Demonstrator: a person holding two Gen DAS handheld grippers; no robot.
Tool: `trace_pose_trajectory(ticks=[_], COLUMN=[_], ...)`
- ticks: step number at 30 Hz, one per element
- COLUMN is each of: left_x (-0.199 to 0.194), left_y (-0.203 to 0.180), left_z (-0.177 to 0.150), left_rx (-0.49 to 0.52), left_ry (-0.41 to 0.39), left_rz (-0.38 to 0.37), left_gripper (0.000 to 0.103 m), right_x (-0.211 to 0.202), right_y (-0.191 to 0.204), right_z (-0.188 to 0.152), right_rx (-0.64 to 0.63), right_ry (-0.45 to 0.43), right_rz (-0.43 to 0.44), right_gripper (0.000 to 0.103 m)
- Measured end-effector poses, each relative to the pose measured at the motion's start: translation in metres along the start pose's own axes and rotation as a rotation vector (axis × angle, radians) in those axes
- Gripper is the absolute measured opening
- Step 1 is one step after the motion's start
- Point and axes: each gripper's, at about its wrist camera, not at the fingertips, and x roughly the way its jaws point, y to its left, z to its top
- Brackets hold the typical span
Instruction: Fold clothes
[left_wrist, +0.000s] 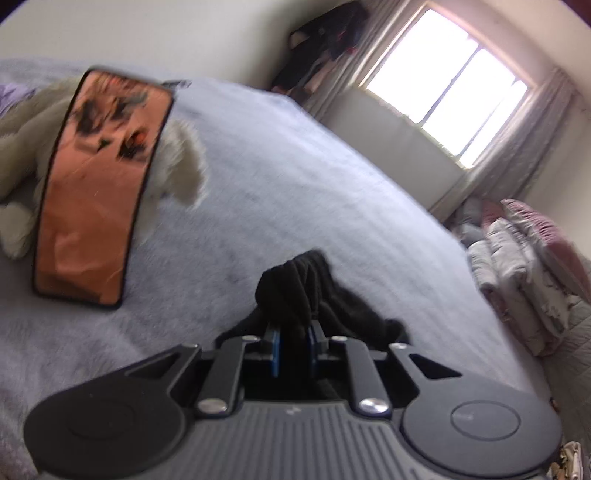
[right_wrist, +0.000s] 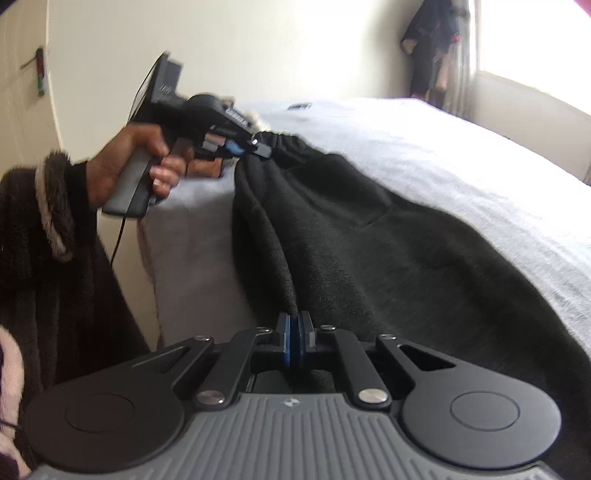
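A black garment (right_wrist: 369, 236) lies along the near edge of the bed (right_wrist: 461, 155), which has a pale grey cover. My right gripper (right_wrist: 294, 332) is shut on the garment's near edge, its blue pads pressed together on the cloth. Further along, my left gripper (right_wrist: 255, 146), held by a person's hand (right_wrist: 129, 166), is shut on the garment's gathered waistband. In the left wrist view, my left gripper (left_wrist: 293, 332) holds a bunched fold of the black garment (left_wrist: 295, 288) between its blue pads.
An orange bag (left_wrist: 96, 184) stands on the bed (left_wrist: 295, 166) in front of a white plush toy (left_wrist: 184, 158). Folded bedding (left_wrist: 524, 266) is piled beside the bed. A window (left_wrist: 450, 85) lights the far wall. Dark clothes (right_wrist: 432, 44) hang in the corner.
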Motion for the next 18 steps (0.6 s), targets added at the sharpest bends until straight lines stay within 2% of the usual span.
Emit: trace_pose_trajectory(ticks=[4, 12, 18], left_x=[-0.007, -0.02, -0.002], left_y=[0.001, 0.002, 0.004], left_z=[-0.004, -0.003, -0.012], left_rx=[0.032, 0.04, 0.053], left_ry=[-0.004, -0.012, 0.057], left_rz=[0.019, 0.017, 0.066], left_gripper=[0.015, 0.015, 0.017], right_x=[0.007, 0.004, 0.024], right_y=[0.002, -0.011, -0.007], right_z=[-0.001, 0.004, -0.006], right_rx=[-0.002, 0.04, 0.004], right_ry=[0.034, 0.026, 0.094], right_rz=[0.017, 0.065, 0.04], right_gripper=[0.005, 0.005, 0.006])
